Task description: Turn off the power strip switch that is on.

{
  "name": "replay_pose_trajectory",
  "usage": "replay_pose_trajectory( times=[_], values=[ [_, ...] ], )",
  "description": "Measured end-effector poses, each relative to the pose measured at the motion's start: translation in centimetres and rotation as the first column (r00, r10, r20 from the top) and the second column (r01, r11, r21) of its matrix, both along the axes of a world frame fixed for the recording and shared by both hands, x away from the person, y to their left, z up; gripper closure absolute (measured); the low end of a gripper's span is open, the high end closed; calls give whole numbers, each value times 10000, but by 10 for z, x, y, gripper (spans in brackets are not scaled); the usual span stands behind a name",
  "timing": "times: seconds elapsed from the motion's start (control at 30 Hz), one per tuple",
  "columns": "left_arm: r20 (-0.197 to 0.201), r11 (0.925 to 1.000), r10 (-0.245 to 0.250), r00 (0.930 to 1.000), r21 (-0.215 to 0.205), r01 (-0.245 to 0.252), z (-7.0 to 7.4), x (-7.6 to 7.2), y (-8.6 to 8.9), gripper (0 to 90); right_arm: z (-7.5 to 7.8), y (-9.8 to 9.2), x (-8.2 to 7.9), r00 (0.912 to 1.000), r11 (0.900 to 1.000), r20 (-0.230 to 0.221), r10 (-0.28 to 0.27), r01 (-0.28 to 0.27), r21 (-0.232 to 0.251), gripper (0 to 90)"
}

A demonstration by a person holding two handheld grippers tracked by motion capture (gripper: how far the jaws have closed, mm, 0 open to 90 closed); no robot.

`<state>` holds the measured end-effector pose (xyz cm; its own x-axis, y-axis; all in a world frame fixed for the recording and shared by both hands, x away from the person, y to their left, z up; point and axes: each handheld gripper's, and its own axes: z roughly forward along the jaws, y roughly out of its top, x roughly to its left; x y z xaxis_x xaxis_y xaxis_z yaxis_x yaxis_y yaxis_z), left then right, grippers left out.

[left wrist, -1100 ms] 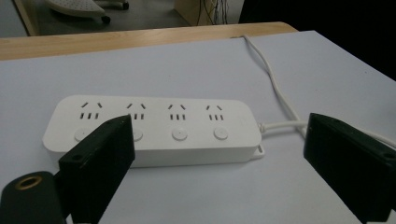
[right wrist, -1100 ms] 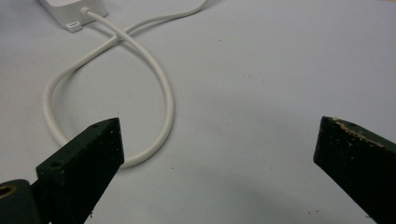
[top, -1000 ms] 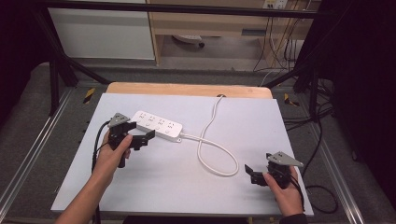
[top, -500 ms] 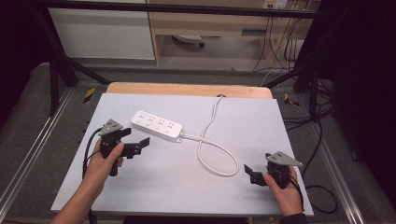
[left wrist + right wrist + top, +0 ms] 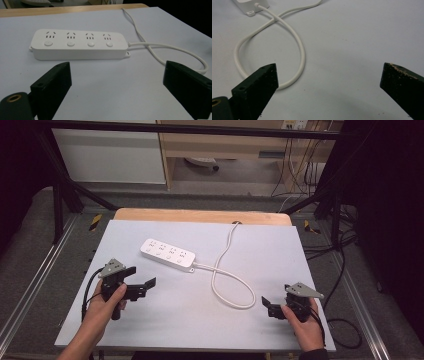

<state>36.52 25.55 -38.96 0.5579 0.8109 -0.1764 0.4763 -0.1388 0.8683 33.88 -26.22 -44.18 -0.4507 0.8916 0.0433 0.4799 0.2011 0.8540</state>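
Observation:
A white four-socket power strip (image 5: pixel 167 254) lies at the back left of the pale table mat (image 5: pixel 190 325), and its white cable (image 5: pixel 231 287) curls in a loop to the right, then runs off the far edge. My left gripper (image 5: pixel 141 276) is held low and open, short of the strip and to its left. In the left gripper view the power strip (image 5: pixel 80 47) lies beyond the left gripper (image 5: pixel 117 70), which holds nothing. My right gripper (image 5: pixel 272 306) stands open near the front right corner. In the right gripper view the cable loop (image 5: pixel 299 52) lies beyond the empty right gripper (image 5: pixel 330 71).
The mat covers a wooden tabletop whose bare edge (image 5: pixel 200 215) shows at the back. Metal frame rails (image 5: pixel 30 285) run along both sides. Black cables (image 5: pixel 345 265) hang off to the right of the table.
My left gripper has drawn back from the power strip, toward the person and to the left, still open. The right gripper has stayed put.

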Motion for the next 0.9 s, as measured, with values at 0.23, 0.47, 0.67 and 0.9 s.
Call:
replay_pose_trajectory(
  times=[0.23,0.47,0.67,0.9],
  values=[
    [-33,10000,66,10000,9,-66,-5,-12,13,80,0,-1,-1,10000,10000,8,-21,21,-16,24],
    [-30,9997,232,9997,4,-232,-7,-21,25,80,0,0,0,10000,10000,-26,-37,37,21,23],
    [-80,9996,274,9996,59,-274,-12,-27,31,80,0,-1,0,10000,10000,-9,-32,32,-37,23],
    [-126,9997,222,9997,138,-220,-19,-33,34,80,-1,0,0,10000,10000,-51,-56,56,-32,23]
  ],
)
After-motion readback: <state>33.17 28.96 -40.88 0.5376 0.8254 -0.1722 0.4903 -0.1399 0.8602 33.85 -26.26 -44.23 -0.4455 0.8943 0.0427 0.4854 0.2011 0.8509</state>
